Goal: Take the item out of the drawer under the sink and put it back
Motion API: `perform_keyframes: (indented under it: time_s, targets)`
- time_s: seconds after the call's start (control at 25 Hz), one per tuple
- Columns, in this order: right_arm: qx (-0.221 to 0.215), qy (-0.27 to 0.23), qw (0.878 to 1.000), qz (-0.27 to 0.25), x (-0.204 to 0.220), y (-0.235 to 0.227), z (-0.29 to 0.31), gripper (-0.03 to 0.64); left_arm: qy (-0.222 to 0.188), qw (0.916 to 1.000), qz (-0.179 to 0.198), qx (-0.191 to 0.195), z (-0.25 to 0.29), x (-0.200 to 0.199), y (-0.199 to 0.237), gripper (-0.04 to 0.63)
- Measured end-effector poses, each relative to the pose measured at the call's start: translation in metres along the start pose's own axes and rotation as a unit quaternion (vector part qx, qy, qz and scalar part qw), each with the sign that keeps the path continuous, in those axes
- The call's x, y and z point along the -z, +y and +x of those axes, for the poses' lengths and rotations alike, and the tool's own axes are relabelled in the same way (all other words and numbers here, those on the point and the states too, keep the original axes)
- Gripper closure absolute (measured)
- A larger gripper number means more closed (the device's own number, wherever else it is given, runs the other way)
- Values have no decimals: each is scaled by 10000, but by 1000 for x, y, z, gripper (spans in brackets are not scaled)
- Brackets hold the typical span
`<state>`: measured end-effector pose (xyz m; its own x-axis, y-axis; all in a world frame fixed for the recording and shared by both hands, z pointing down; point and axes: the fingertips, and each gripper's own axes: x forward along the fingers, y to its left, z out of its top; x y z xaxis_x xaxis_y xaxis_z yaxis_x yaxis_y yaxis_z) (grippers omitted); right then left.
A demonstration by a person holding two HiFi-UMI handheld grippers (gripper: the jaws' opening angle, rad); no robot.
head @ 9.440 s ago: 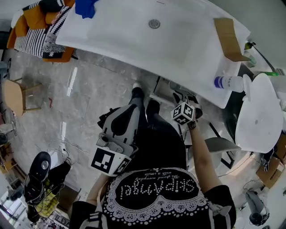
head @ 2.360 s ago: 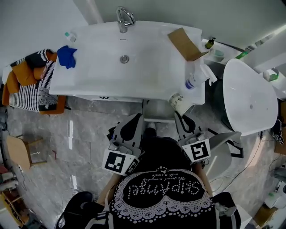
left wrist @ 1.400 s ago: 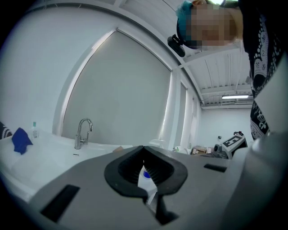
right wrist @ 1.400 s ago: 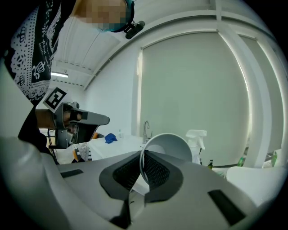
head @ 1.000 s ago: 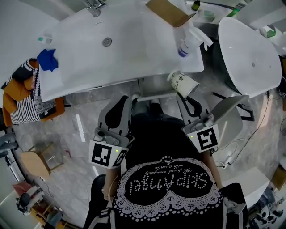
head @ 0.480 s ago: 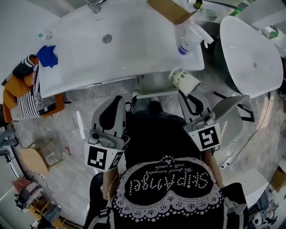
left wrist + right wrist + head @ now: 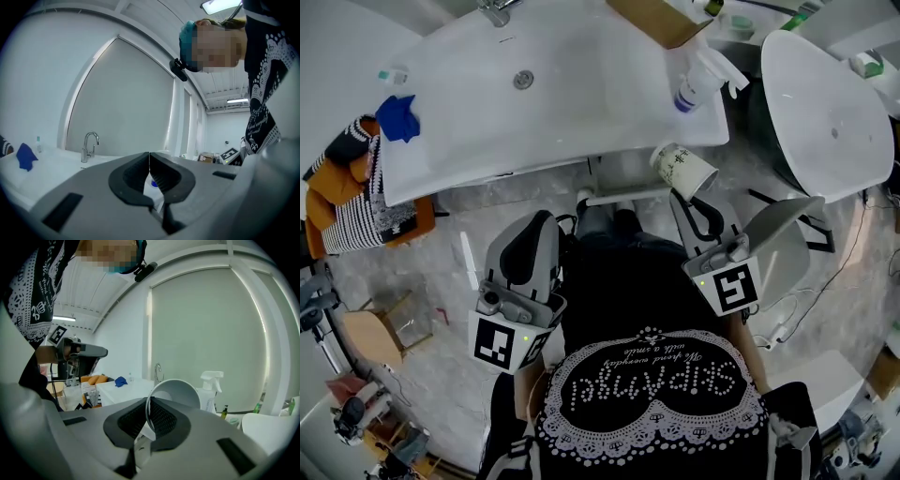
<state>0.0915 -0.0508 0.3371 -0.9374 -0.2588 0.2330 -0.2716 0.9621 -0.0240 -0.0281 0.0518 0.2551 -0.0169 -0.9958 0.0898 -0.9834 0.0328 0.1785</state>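
Overhead, from the head view, I saw the right gripper [image 7: 680,195] holding a paper cup [image 7: 684,171] on its side, just off the front edge of the white sink [image 7: 581,103] and near the spray bottle [image 7: 698,80] at the sink's right end. The left gripper [image 7: 542,217] hung empty, well apart from the cup, over the marble floor [image 7: 422,234]. A blue cloth [image 7: 397,117] lay at the sink's left end, and the faucet [image 7: 495,11] stood at the back.

Next, the left gripper view showed me its fingers [image 7: 136,171] clenched together with nothing between them. Beyond them I could make out the faucet [image 7: 89,145] and the blue cloth [image 7: 26,156] on the sink surface.

Lastly, the right gripper view showed its fingers [image 7: 161,420] pinching the rim of the cup [image 7: 176,394], whose open mouth faced the camera. The spray bottle [image 7: 209,390] stood just behind the cup, with the faucet [image 7: 158,371] and blue cloth [image 7: 121,380] farther left.
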Motion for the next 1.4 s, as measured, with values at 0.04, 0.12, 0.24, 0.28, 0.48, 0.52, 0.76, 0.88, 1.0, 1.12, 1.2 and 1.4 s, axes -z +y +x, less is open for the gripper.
perform_keyframes:
  time_s: [0.04,0.12,0.24,0.28,0.48,0.52,0.76,0.88,1.0,1.12,1.2,1.4]
  targets:
    - [-7,10,10000,1,0,1,0,592,2,10000,-23,-31,-1,0,1,591]
    - [-24,19,10000,8,0,2,1,592,-16,9999,-93,-84,-2,0,3,591]
    - [-37,35,10000,15,1,3,1,592,-18,9994,-311,-136,-3,2,5,591]
    - [-39,40,10000,14,2,3,1,592,-9,9989,-438,-154,-4,4,6,591]
    - [-17,21,10000,5,2,5,0,592,-197,9933,-1135,-104,-5,6,9,591]
    - [2,20,10000,9,3,5,-1,592,-204,9924,-1210,-77,-5,8,9,591]
    - [113,17,9999,-38,3,4,-6,592,168,9974,-702,-31,4,24,-6,591]
    - [156,1,9999,-62,2,2,-8,592,710,9955,-402,-483,14,47,-6,591]
    - [197,6,9998,-97,3,2,-10,592,955,9938,-340,-452,21,63,-15,591]
    - [233,8,9996,-171,3,1,-13,592,903,9951,-301,-252,24,66,-27,591]
    - [246,16,9995,-204,3,0,-13,592,951,9947,-310,-218,25,70,-31,591]
    - [243,-12,9994,-247,1,-1,-12,592,561,9973,-466,-68,26,61,-39,589]
